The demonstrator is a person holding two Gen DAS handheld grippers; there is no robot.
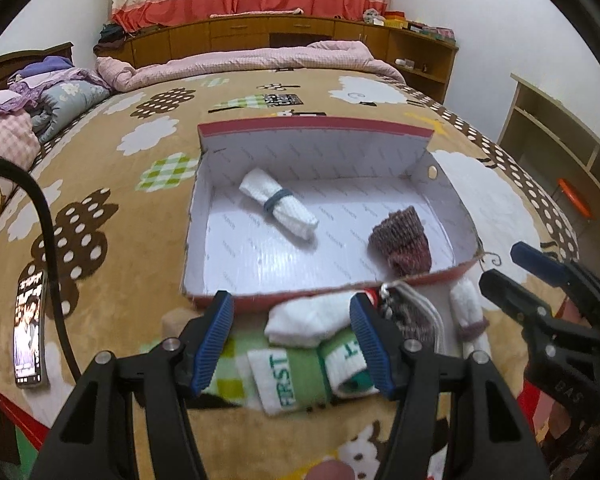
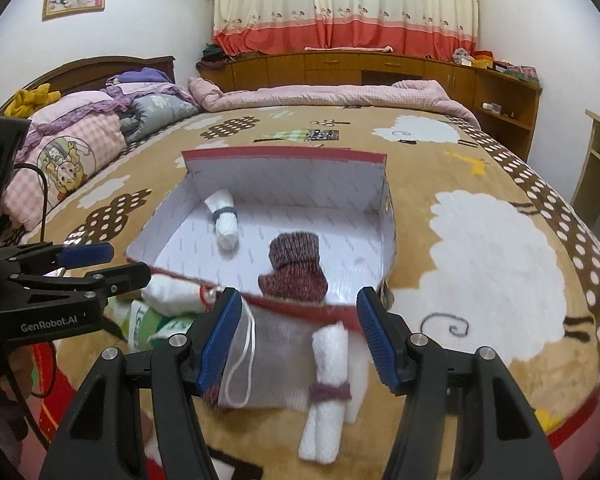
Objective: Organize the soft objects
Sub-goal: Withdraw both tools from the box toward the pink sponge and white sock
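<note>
An open red-rimmed cardboard box lies on the bed. Inside are a rolled white sock with a blue band and a maroon knitted sock. In front of the box lie a folded white sock, a green and white sock, a grey mesh drawstring bag and a white roll with a purple band. My left gripper is open above the green sock. My right gripper is open above the bag and white roll.
A phone with a lit screen lies on the blanket at left, next to a black cable. Pillows and folded quilts are piled at the bed's head. Wooden cabinets run along the far wall.
</note>
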